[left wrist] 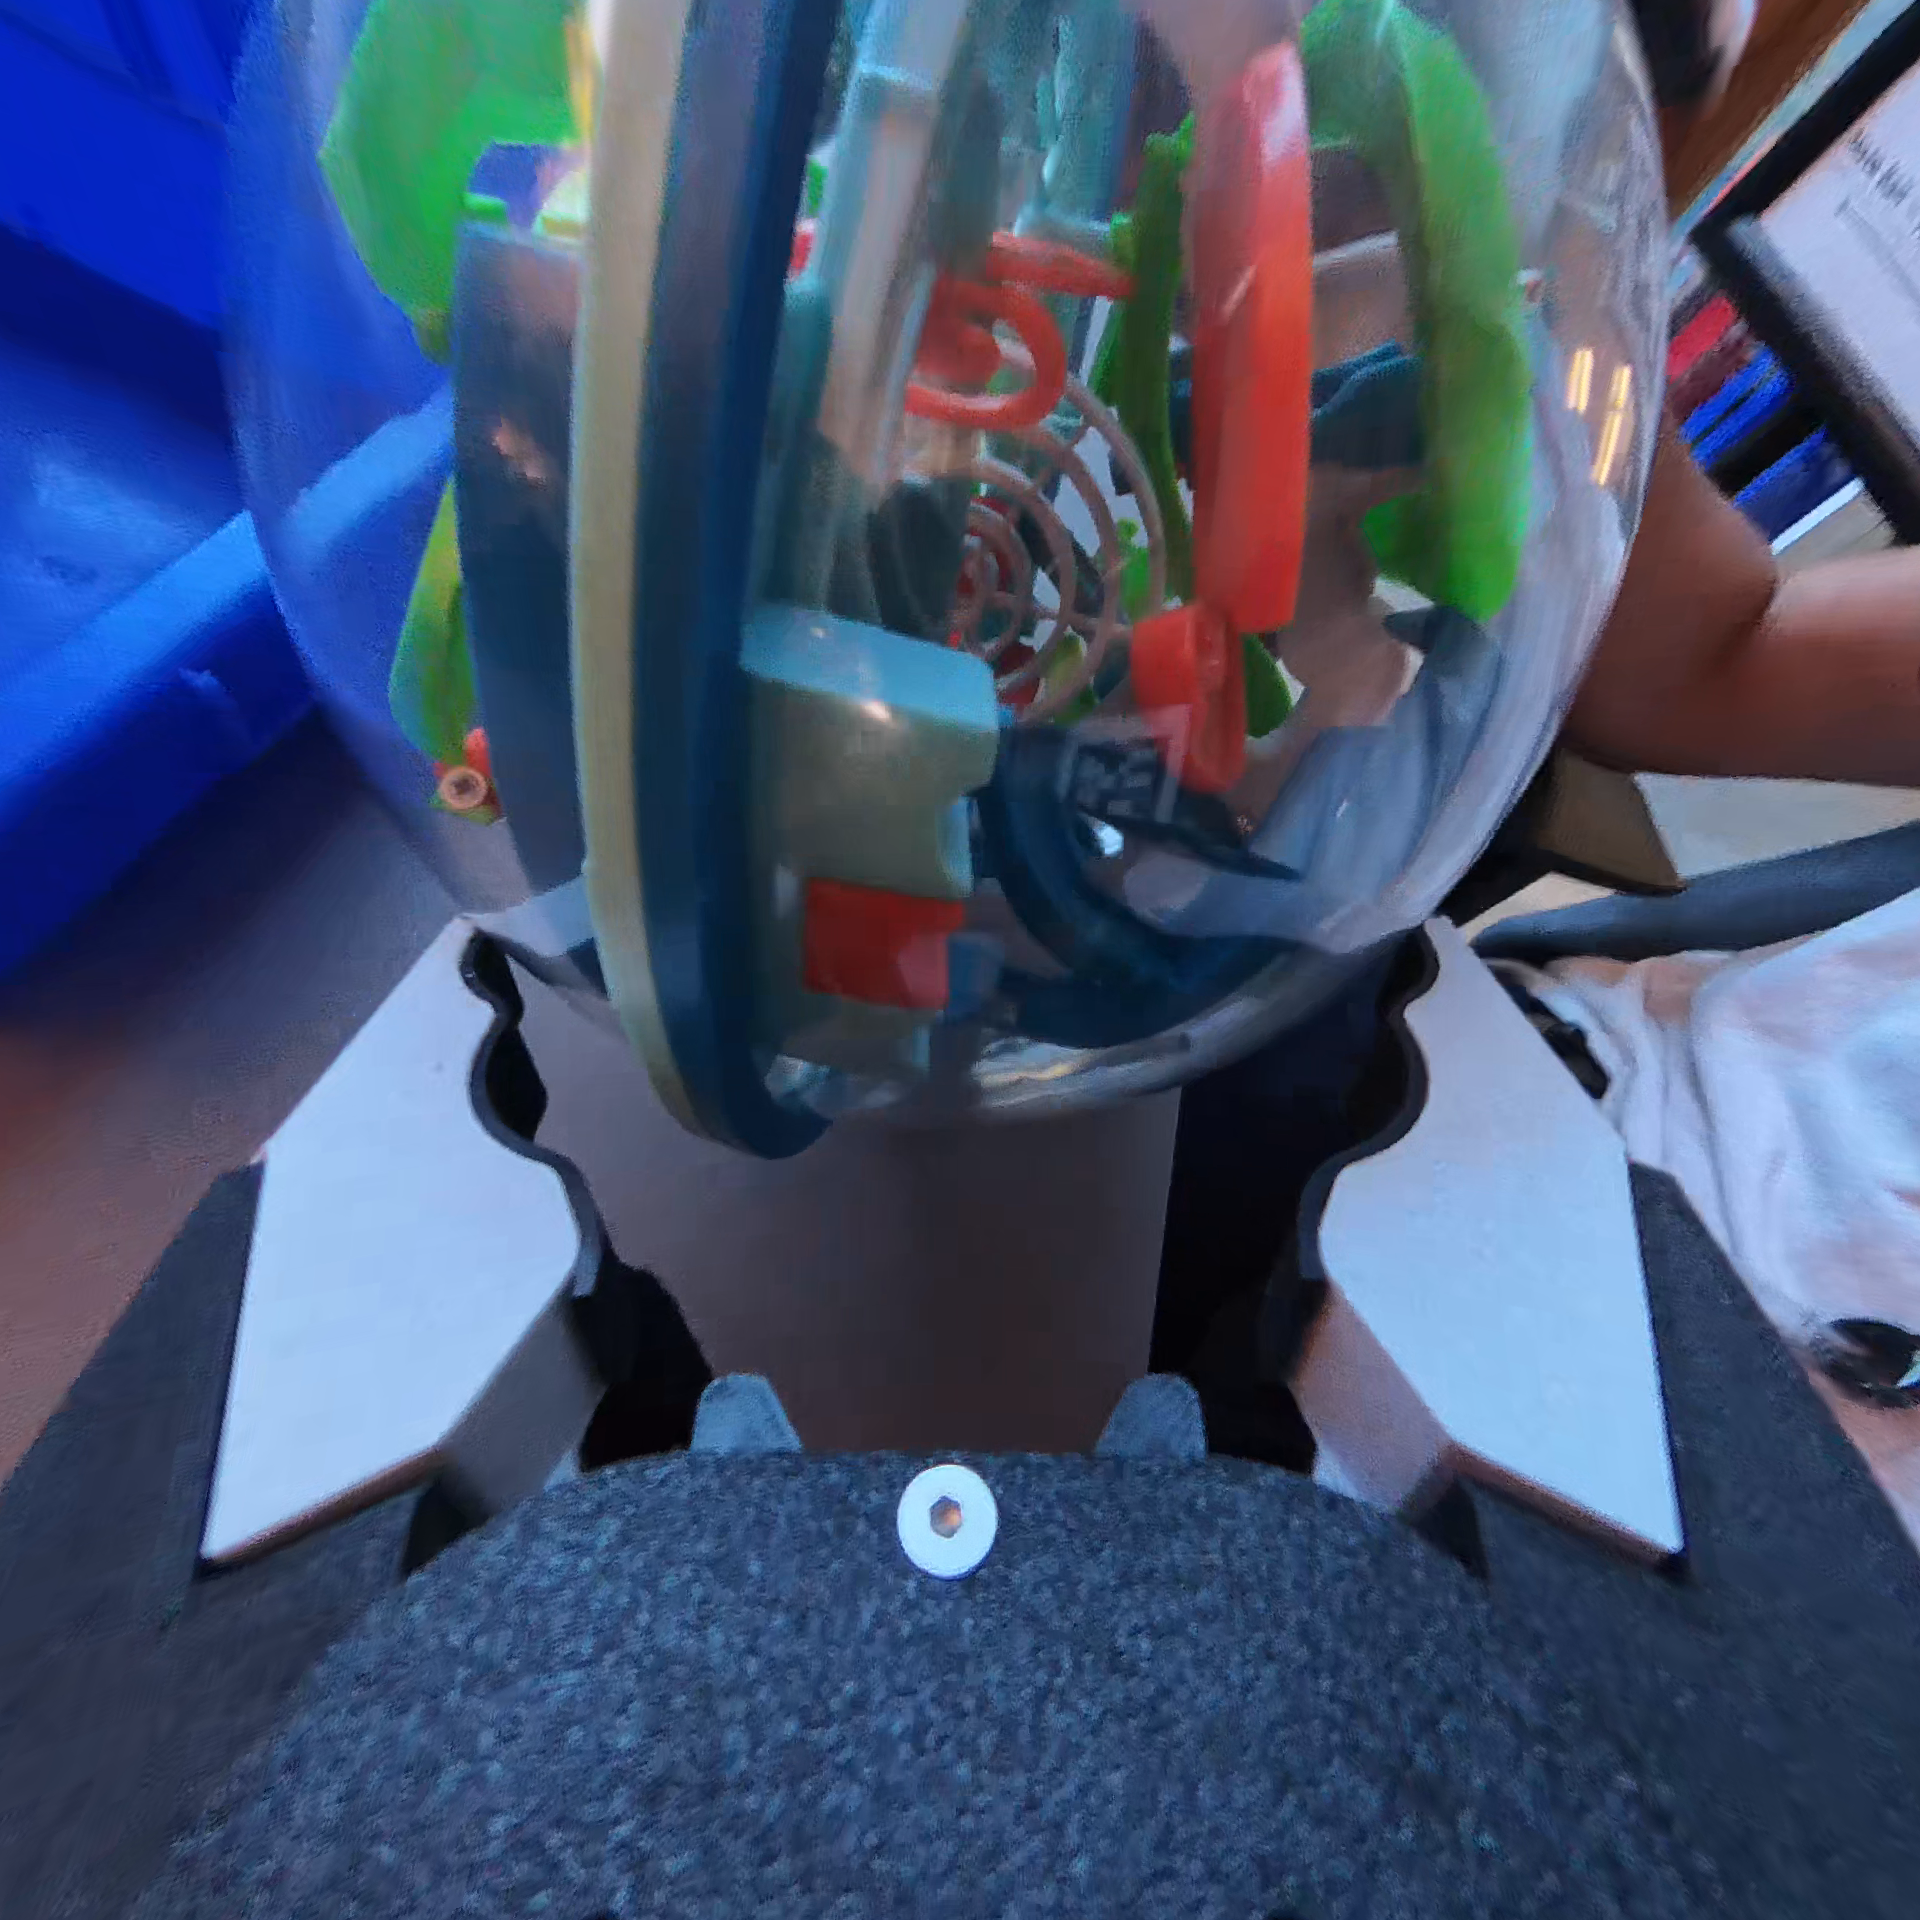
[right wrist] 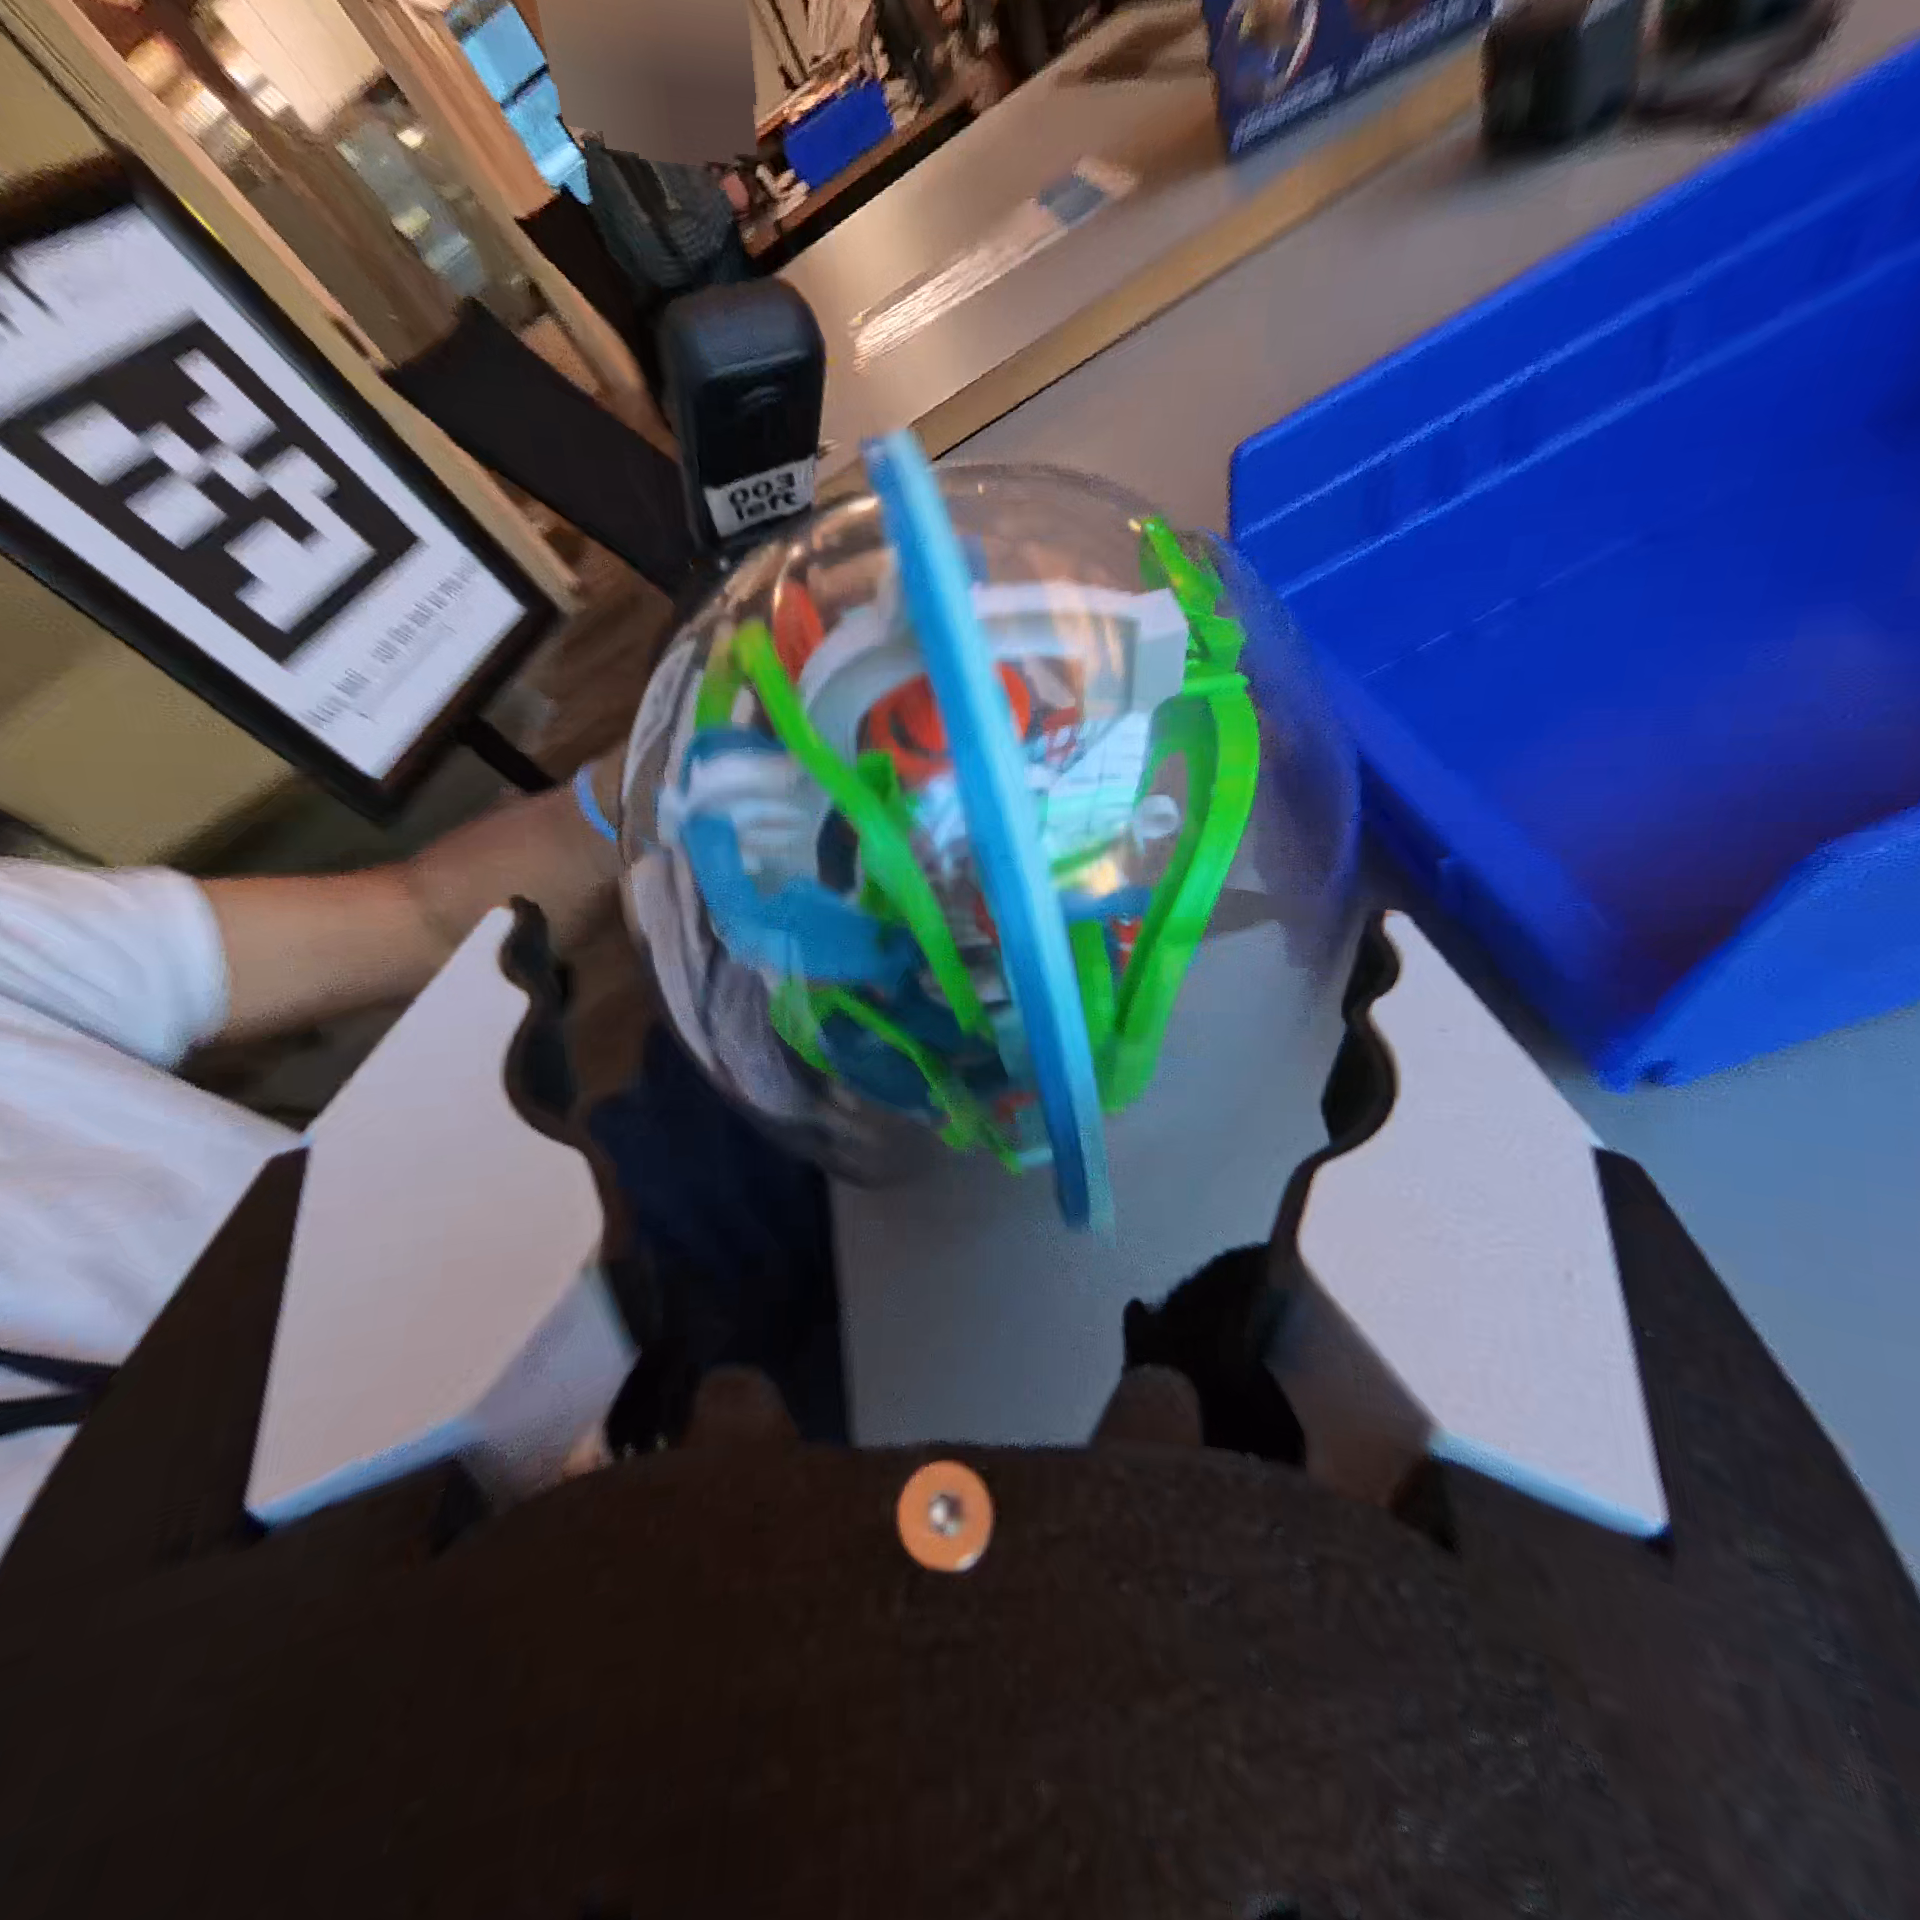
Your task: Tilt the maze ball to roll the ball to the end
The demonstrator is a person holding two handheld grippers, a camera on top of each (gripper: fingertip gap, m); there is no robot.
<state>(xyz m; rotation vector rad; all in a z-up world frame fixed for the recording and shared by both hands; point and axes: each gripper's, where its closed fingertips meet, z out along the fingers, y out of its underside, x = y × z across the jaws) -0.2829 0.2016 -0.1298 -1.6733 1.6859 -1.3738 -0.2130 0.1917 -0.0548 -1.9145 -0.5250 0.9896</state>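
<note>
The maze ball (left wrist: 935, 520) is a clear sphere with green, orange and blue tracks and a blue ring around it. It fills the upper left wrist view, held off the table. My left gripper (left wrist: 951, 956) has its jaws spread wide, with both fingertips (left wrist: 488, 977) pressed on the ball's near side. In the right wrist view the maze ball (right wrist: 987, 831) hangs blurred just ahead of my right gripper (right wrist: 956, 935). That gripper is open wide, with a small gap at its left fingertip (right wrist: 535, 966). The left gripper's black body (right wrist: 743, 416) shows behind the ball. I cannot make out the small ball inside.
A blue plastic bin (right wrist: 1610, 623) stands on the grey table (right wrist: 1714, 1299) close to the right of the ball, and it also shows in the left wrist view (left wrist: 135, 520). A framed marker sign (right wrist: 229, 499) stands at the left. A person's arm (right wrist: 343, 925) reaches in behind the ball.
</note>
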